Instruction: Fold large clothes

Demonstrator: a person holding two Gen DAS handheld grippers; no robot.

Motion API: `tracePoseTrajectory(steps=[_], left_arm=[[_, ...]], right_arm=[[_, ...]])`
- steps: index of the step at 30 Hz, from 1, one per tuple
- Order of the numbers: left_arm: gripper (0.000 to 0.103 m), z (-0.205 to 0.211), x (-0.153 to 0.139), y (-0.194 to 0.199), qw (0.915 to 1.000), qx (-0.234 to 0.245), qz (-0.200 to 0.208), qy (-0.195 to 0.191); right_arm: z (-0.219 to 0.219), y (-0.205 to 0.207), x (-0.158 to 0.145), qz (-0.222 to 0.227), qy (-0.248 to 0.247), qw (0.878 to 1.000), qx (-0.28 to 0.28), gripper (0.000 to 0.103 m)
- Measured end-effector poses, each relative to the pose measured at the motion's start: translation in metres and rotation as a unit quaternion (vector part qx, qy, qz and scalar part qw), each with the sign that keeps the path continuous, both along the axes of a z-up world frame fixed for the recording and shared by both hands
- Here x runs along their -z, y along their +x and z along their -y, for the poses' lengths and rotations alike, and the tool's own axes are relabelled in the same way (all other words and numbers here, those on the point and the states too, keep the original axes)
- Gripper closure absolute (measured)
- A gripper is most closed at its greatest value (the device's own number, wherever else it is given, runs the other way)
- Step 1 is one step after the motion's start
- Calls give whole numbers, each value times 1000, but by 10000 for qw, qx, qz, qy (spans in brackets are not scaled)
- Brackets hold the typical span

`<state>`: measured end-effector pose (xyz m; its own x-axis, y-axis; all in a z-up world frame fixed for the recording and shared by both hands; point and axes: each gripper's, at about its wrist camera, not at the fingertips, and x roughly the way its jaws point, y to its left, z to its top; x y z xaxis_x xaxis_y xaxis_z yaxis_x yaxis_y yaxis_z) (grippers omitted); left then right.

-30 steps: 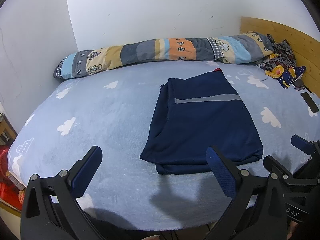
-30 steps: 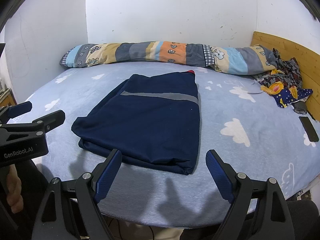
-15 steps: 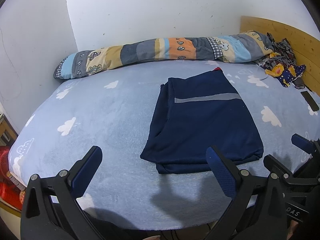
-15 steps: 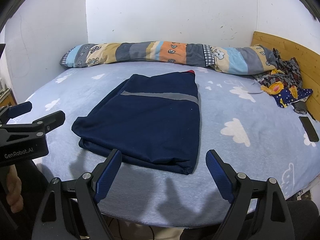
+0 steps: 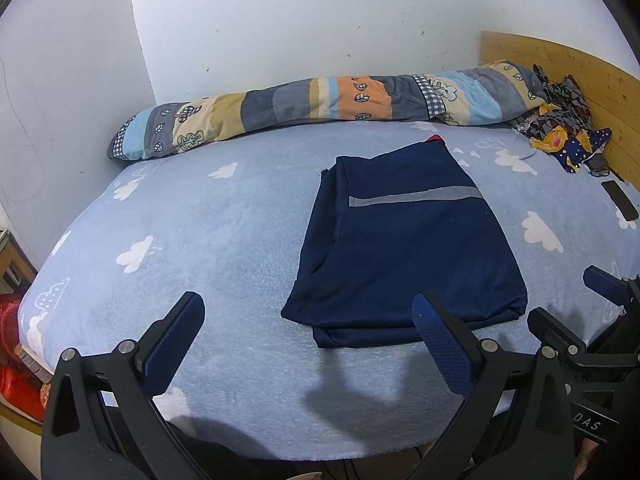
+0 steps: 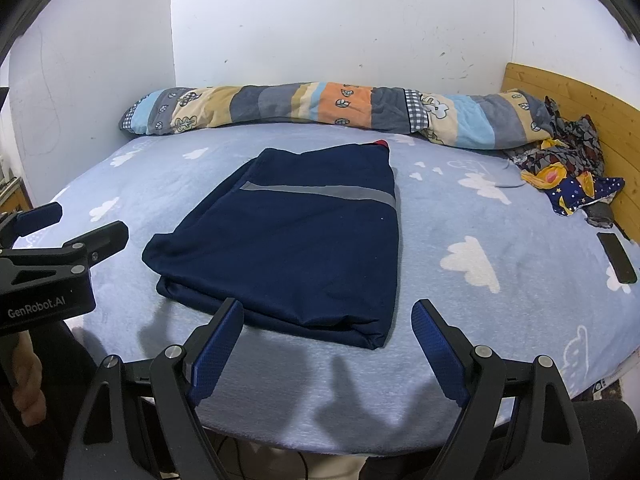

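Note:
A navy garment [image 5: 408, 240] [image 6: 296, 236] with a grey stripe lies folded into a flat rectangle on the light blue bed sheet [image 5: 200, 240] [image 6: 480, 220]. My left gripper [image 5: 308, 320] hovers open near the bed's front edge, just left of the garment's near corner, with nothing between its blue pads. My right gripper [image 6: 328, 324] is open too, over the garment's near edge and not touching it. Each gripper shows at the side of the other's view: the right one [image 5: 596, 300], the left one [image 6: 68, 228].
A long patchwork bolster [image 5: 320, 104] [image 6: 320, 108] lies along the far wall. Crumpled patterned clothes [image 5: 560, 128] [image 6: 568, 164] are heaped by the wooden headboard [image 6: 580, 96] at the right. A dark phone [image 6: 618, 258] lies on the sheet at the right. Something red [image 5: 12, 352] sits below the bed's left edge.

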<state>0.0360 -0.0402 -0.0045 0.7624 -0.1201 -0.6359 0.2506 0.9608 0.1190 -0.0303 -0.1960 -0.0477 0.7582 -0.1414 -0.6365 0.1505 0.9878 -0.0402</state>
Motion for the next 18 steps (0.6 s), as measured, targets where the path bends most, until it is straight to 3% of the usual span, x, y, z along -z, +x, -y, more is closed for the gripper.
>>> tracePoseTrajectory(steps=[18], left_arm=[[0,-1,-1,0,10000,-21,32,77]], right_arm=[[-1,2,1,-6,13,10000,13,15]])
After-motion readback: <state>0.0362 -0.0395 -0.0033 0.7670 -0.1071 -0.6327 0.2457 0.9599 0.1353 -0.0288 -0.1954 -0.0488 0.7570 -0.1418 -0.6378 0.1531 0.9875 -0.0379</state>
